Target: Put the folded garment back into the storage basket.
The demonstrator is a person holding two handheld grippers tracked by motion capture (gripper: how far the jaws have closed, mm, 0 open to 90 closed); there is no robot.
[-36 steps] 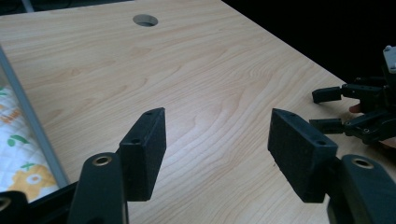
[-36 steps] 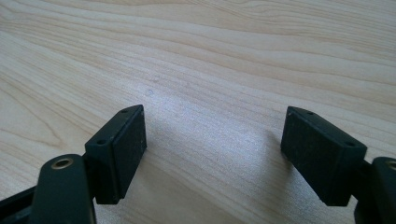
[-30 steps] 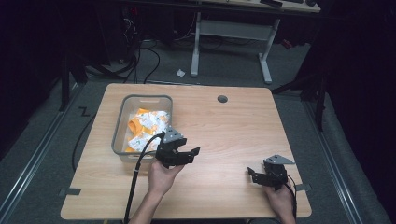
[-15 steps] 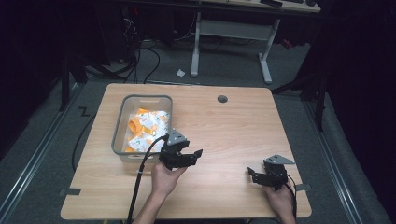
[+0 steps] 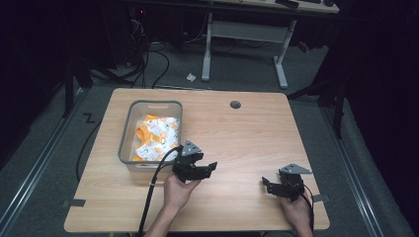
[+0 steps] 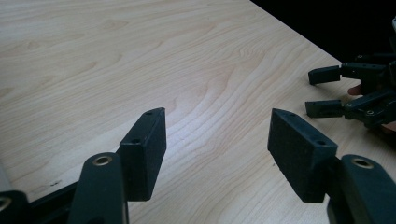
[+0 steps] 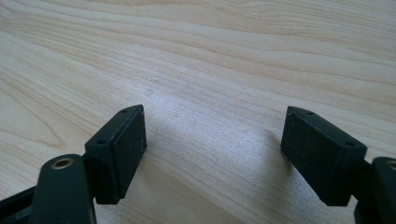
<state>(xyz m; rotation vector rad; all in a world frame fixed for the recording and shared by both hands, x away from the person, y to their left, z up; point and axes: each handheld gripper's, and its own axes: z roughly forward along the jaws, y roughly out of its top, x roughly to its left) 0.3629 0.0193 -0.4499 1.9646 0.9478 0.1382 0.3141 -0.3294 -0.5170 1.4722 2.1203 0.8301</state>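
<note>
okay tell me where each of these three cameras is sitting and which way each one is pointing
High view: above the person's side, looking forward and down on the table and bin; both hands, left hand-held gripper, right hand-held gripper show.
Left gripper view: rides the left hand-held gripper, looks along its open jaws across the tabletop toward the right hand-held gripper.
Right gripper view: rides the right hand-held gripper, looks down at bare wood between open jaws.
Shared: high and left gripper views both show the right hand-held gripper.
</note>
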